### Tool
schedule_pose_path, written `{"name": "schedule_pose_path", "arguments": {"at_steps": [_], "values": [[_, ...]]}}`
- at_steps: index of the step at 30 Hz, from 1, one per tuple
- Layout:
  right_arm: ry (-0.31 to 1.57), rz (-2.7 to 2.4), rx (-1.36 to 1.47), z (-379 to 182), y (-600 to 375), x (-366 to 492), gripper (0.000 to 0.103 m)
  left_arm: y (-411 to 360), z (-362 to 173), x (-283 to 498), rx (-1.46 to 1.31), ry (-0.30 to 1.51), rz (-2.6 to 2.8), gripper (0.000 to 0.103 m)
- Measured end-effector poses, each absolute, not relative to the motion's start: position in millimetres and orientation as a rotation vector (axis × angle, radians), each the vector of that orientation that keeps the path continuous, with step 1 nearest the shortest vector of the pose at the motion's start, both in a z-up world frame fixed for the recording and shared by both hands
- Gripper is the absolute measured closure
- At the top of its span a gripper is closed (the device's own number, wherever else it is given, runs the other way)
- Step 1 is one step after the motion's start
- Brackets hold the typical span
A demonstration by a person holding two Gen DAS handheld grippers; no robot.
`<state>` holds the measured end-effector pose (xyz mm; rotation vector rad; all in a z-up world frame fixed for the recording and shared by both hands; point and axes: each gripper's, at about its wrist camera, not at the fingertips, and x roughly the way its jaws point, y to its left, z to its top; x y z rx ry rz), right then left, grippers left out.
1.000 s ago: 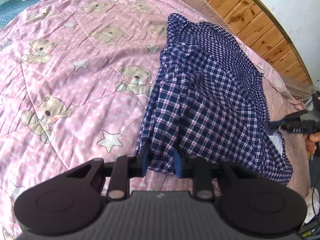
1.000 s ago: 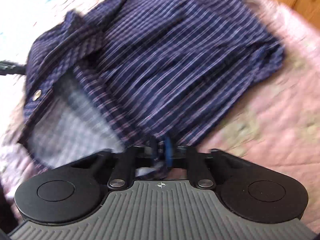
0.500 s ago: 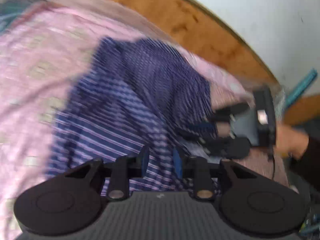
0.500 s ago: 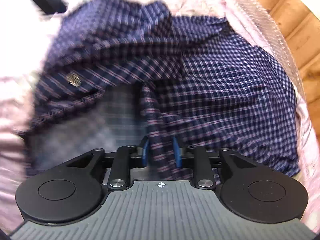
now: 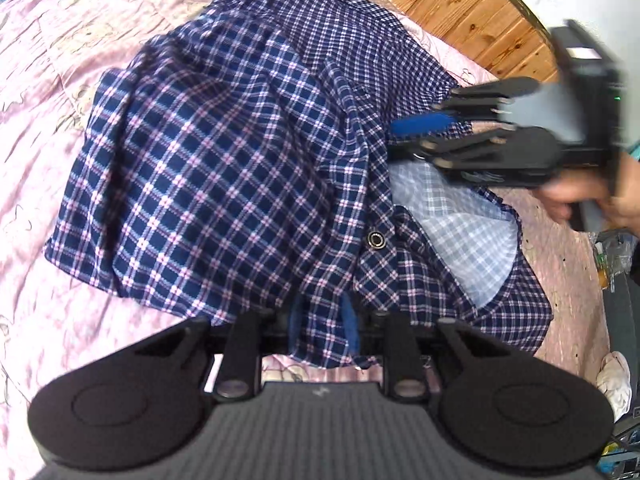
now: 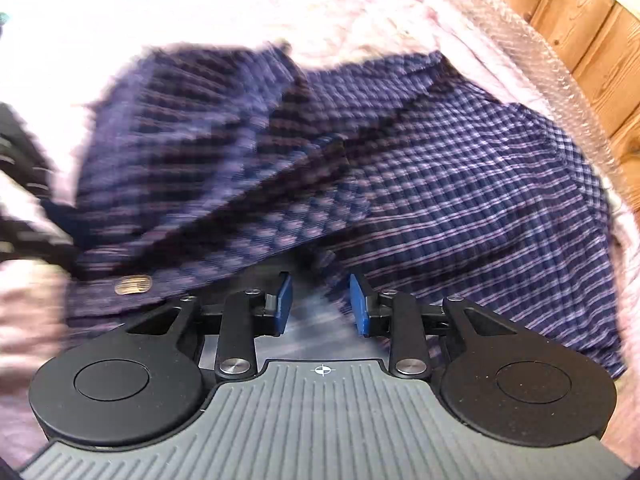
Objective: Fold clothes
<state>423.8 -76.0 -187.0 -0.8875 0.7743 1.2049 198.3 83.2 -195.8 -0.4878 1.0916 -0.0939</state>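
Nearest, left tool [image 5: 320, 322]: blue pads clamped on a bunched hem of the navy plaid shirt [image 5: 224, 160], cloth pinched between them. Right tool [image 6: 320, 304]: pads spread apart, nothing between them, poised just over the paler inside of the shirt; seen from the left wrist view at the collar side, gripped by a hand [image 5: 600, 200].

Further out, shirt heaped on the pink bedspread [image 5: 44, 92], one panel thrown over the body, lining exposed near a snap button [image 5: 376, 239]. Creased and lumpy, edges not lined up, no neat rectangle.

By the look of it, partway through: some cloth doubled over, yet far from a tidy fold; smoothing, squaring and further folds left. Right wrist view blurred, so finer detail not to be told.

Beyond, wooden panelling [image 5: 460, 4] behind the bed.
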Motion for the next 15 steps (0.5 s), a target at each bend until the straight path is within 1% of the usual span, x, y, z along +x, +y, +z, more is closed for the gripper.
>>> {"name": "schedule_pose_path", "arguments": {"at_steps": [3, 4, 6, 8, 9, 12, 13, 14, 15], "values": [[0.749, 0.944, -0.752, -183.8, -80.1, 465.1, 0.072, 87.1, -196.1, 199.9, -0.5, 1.101, -0.09, 0.08], [0.744, 0.879, -0.708, -177.1, -85.7, 475.0, 0.075, 88.1, -195.7, 201.8, -0.505, 1.108, -0.086, 0.08], [0.775, 0.918, -0.6, -161.7, -95.7, 481.1, 0.075, 90.1, -194.9, 205.5, -0.517, 1.122, -0.077, 0.08], [0.838, 1.085, -0.589, -154.3, -94.7, 465.3, 0.075, 92.1, -194.1, 209.3, -0.528, 1.136, -0.069, 0.08], [0.863, 1.169, -0.663, -159.7, -88.2, 450.9, 0.077, 93.2, -193.6, 211.2, -0.533, 1.143, -0.064, 0.08], [0.876, 1.289, -0.879, -183.8, -68.0, 416.2, 0.076, 90.5, -191.3, 211.2, -0.538, 1.163, -0.049, 0.078], [0.879, 1.268, -0.843, -186.7, -63.3, 422.9, 0.075, 89.9, -191.3, 211.8, -0.537, 1.169, -0.046, 0.077], [0.882, 1.245, -0.807, -189.5, -58.7, 429.8, 0.075, 89.8, -191.2, 212.5, -0.537, 1.173, -0.044, 0.077], [0.878, 1.168, -0.725, -187.7, -57.6, 442.3, 0.079, 89.7, -191.2, 213.1, -0.537, 1.176, -0.043, 0.077]]}}
